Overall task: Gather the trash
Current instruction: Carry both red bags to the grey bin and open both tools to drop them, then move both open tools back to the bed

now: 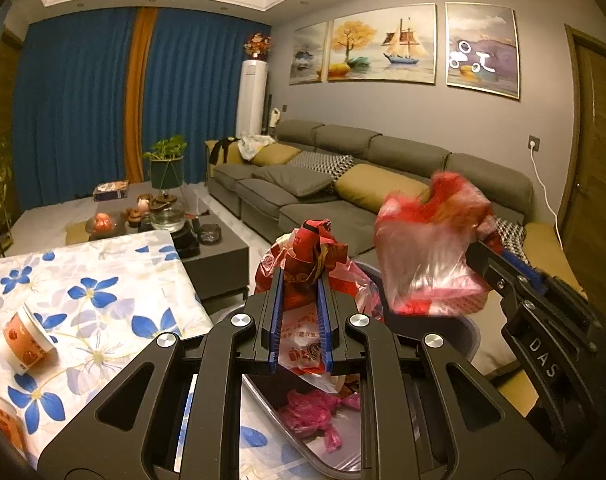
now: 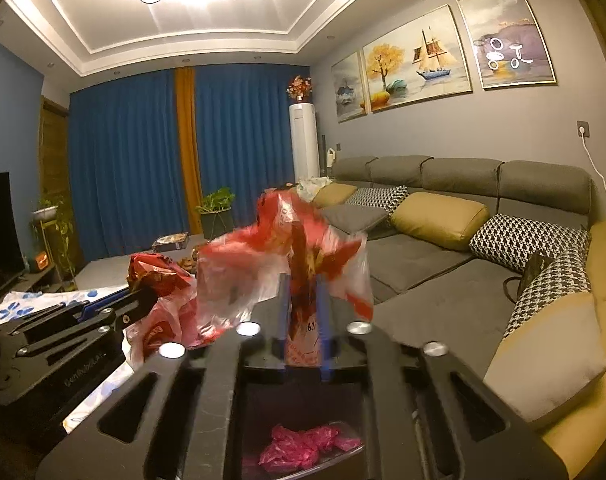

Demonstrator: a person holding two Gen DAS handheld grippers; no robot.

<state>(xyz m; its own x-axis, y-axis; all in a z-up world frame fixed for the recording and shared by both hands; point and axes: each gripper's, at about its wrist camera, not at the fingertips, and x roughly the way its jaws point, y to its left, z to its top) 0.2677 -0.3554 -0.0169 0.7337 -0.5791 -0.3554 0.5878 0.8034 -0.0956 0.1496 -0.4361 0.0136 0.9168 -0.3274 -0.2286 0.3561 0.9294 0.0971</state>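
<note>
**Two wrappers above the bin**

While the grey sofa (image 2: pixel 443 264) fills the room beyond both jaws, we work over the bin (image 1: pixel 455 332) that stands directly below them, its opening under the fingertips in both wrist views. Left of the left jaws lies the desk (image 1: pixel 103 280) under a cloth of blue flowers, and further out past it stands a dark coffee table (image 1: pixel 219 252) with a teapot and a plant.

In the right gripper (image 2: pixel 303 304) we see a clear and red plastic bag (image 2: pixel 279 264), blurred, rising from between the blue pads and spreading above and to the left of them. The bag sits between these jaws, which stand somewhat apart; whether the pads press on it we cannot tell, for the picture is smeared there.

The left gripper (image 1: pixel 301 300) has its jaws clamped on a crumpled red wrapper (image 1: pixel 315 248), which stands up past the fingertips. A printed white and red bag (image 1: pixel 303 340) hangs down between the same pads toward the bin.

Inside the bin, beneath both jaws, lies a crumpled pink bag (image 2: pixel 303 444). On the desk, well to the left of the left jaws, a paper cup (image 1: pixel 27 340) in orange and white lies on its side.
</note>
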